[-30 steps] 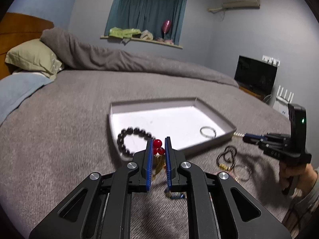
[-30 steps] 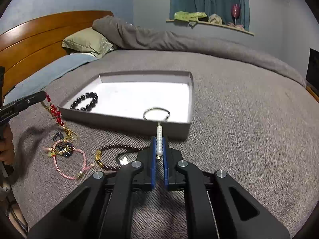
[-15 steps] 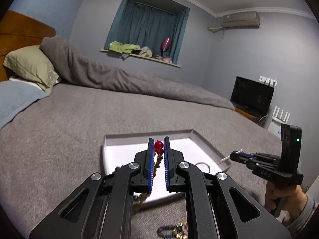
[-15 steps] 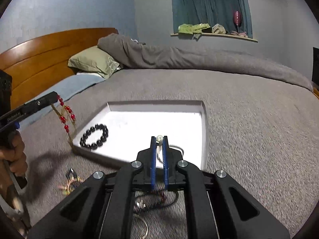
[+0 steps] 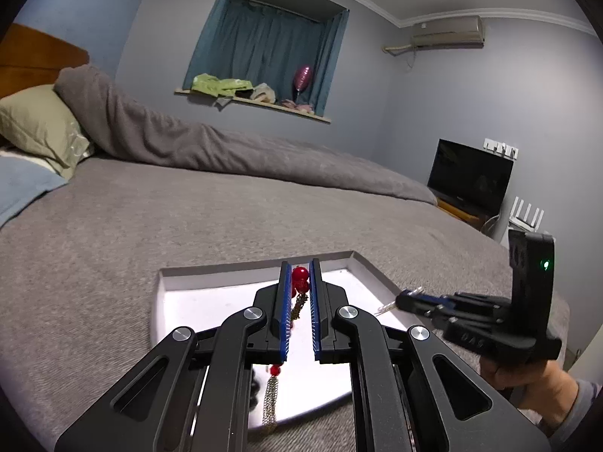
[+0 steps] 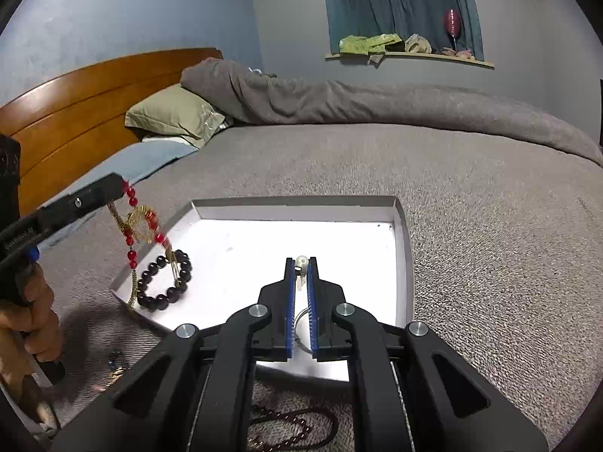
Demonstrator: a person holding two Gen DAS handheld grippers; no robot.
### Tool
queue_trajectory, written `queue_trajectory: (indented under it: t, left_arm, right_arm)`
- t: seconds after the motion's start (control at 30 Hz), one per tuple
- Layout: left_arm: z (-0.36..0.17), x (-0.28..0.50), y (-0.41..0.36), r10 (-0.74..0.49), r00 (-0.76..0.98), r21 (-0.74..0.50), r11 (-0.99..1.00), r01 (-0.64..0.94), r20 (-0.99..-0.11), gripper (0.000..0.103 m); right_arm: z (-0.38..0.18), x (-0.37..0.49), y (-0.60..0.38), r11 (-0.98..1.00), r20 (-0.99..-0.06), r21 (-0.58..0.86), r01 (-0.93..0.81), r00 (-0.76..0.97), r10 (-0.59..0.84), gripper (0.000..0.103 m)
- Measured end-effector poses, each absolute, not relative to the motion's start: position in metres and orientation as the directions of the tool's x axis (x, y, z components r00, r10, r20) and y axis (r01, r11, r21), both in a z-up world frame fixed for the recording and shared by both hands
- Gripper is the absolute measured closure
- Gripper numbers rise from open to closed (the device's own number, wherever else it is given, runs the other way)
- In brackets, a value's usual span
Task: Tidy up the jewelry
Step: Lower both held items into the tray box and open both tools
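Observation:
My left gripper [image 5: 300, 268] is shut on a red bead necklace [image 5: 300, 278] with gold chain and tassel, which dangles over the near part of the white tray [image 5: 211, 269]. In the right wrist view that necklace [image 6: 140, 222] hangs from the left gripper [image 6: 118, 184] at the tray's left edge [image 6: 177, 218]. My right gripper [image 6: 301, 263] is shut on a pearl strand [image 6: 300, 262] above the tray; the strand hangs down behind the fingers. A black bead bracelet [image 6: 164, 280] lies in the tray's left corner. A thin silver ring [image 6: 299, 322] lies on the tray floor under the right gripper.
More jewelry lies on the grey bedspread in front of the tray: a dark beaded string [image 6: 294, 427] and small pieces [image 6: 113, 361]. A green pillow [image 6: 173, 115] and rolled grey duvet [image 6: 339, 101] lie at the back. A hand [image 6: 26, 324] holds the left gripper's grip.
Both grippers rose and moved forward over the tray with their jewelry. The red necklace now hangs above the tray's left edge and the pearl strand above the tray floor.

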State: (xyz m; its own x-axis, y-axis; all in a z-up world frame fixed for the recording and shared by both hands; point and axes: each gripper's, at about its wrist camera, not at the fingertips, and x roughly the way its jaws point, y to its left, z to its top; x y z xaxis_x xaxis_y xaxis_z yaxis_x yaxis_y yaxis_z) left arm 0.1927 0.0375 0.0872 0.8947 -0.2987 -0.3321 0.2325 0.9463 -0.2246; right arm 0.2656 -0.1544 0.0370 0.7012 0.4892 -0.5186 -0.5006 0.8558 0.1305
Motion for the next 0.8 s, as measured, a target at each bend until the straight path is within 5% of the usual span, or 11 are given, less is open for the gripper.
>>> queue_trajectory:
  t: [0.6,0.67,0.8]
  left_arm:
    - [0.04,0.227,0.029,-0.274,0.791,-0.193,0.961,0.199,-0.547,0.093]
    - [0.039,0.226,0.03,-0.267,0.792,-0.193,0.963,0.19,-0.549,0.085]
    - [0.038,0.22,0.036,-0.259,0.803,-0.211,0.963,0.169,-0.537,0.069]
  right_arm:
    - [0.009,0.286,-0.143,0.876,-0.642,0.097,-0.473,0.642,0.418,0.097]
    - [0.008,0.285,-0.143,0.875,-0.644,0.104,-0.473,0.638,0.422,0.096]
    - [0.008,0.28,-0.147,0.872,-0.635,0.108,-0.478,0.641,0.43,0.071]
